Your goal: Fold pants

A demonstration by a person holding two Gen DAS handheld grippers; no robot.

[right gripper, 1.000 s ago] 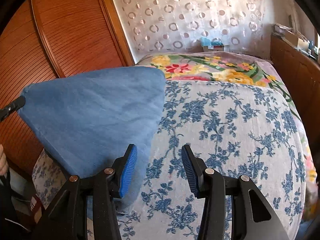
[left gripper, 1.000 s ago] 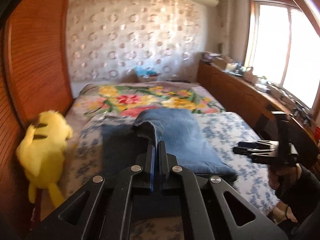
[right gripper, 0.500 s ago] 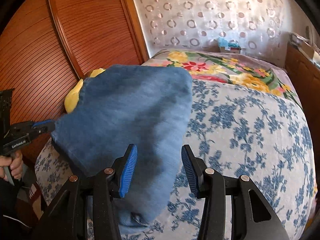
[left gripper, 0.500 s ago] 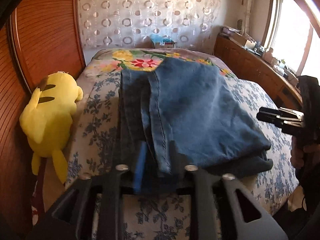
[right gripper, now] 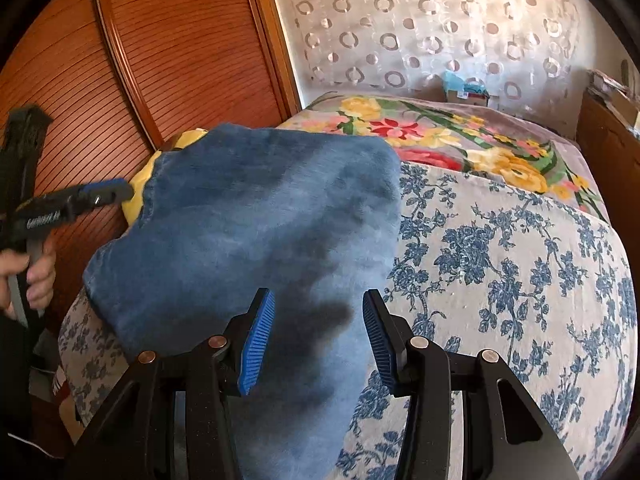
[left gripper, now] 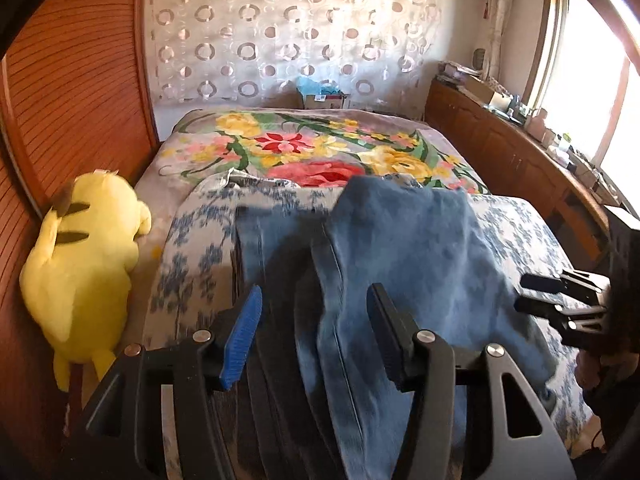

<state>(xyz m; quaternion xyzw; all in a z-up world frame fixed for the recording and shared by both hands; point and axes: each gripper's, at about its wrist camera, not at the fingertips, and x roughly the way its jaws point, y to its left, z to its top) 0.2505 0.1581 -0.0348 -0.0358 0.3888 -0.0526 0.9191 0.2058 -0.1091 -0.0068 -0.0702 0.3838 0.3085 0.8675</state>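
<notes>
Blue denim pants (left gripper: 404, 264) lie folded in layers on the bed, near its front edge; they also fill the left half of the right wrist view (right gripper: 256, 232). My left gripper (left gripper: 312, 320) is open and empty, its jaws wide apart just above the near end of the pants. My right gripper (right gripper: 318, 332) is open and empty over the right edge of the pants. The right gripper shows at the right edge of the left wrist view (left gripper: 560, 300), and the left gripper at the left of the right wrist view (right gripper: 80, 200).
The bed has a blue-flowered cover (right gripper: 500, 264) and a bright floral blanket (left gripper: 320, 148) at the far end. A yellow plush toy (left gripper: 84, 264) lies by the wooden wardrobe (left gripper: 72, 92) on the left. A cluttered wooden cabinet (left gripper: 512, 152) runs under the window on the right.
My left gripper was shut on the pants one second ago; it has opened and let them go. The pants have dropped flat onto the bed. My right gripper stayed open.
</notes>
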